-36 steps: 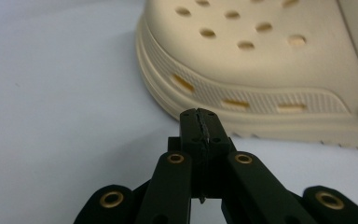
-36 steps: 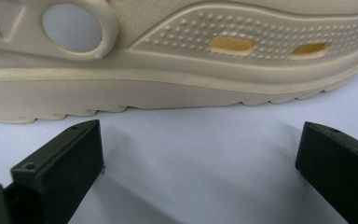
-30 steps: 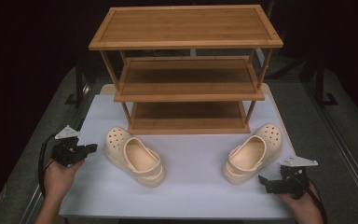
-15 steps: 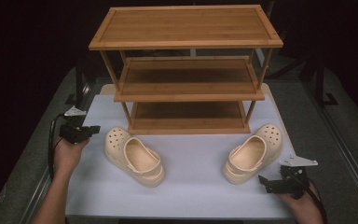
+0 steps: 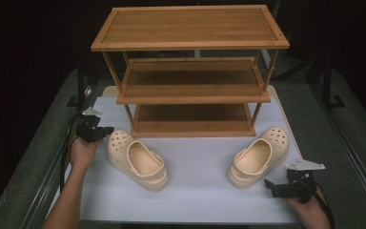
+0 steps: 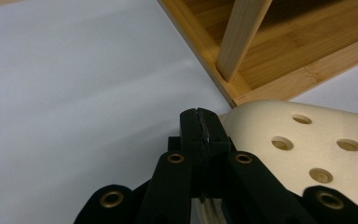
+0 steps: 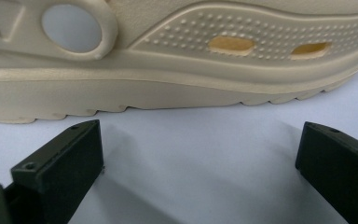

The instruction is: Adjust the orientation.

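Left gripper (image 5: 106, 131): jaws pressed together, empty, at nine o'clock of left clog (image 5: 137, 159).
Right gripper (image 5: 271, 187): jaws wide, at five o'clock of right clog (image 5: 258, 156).

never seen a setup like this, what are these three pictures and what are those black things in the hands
A person sits at a table holding a black two-jaw tool in each hand. The high view looks down from above: the left tool sits by the left clog, the right tool near the right clog, both in front of a wooden rack on a white mat. The other two pictures come from cameras riding on each tool. The left tool's jaws are shut and empty beside the clog's toe; the right tool's jaws are open, facing its clog's side. Nothing is held.
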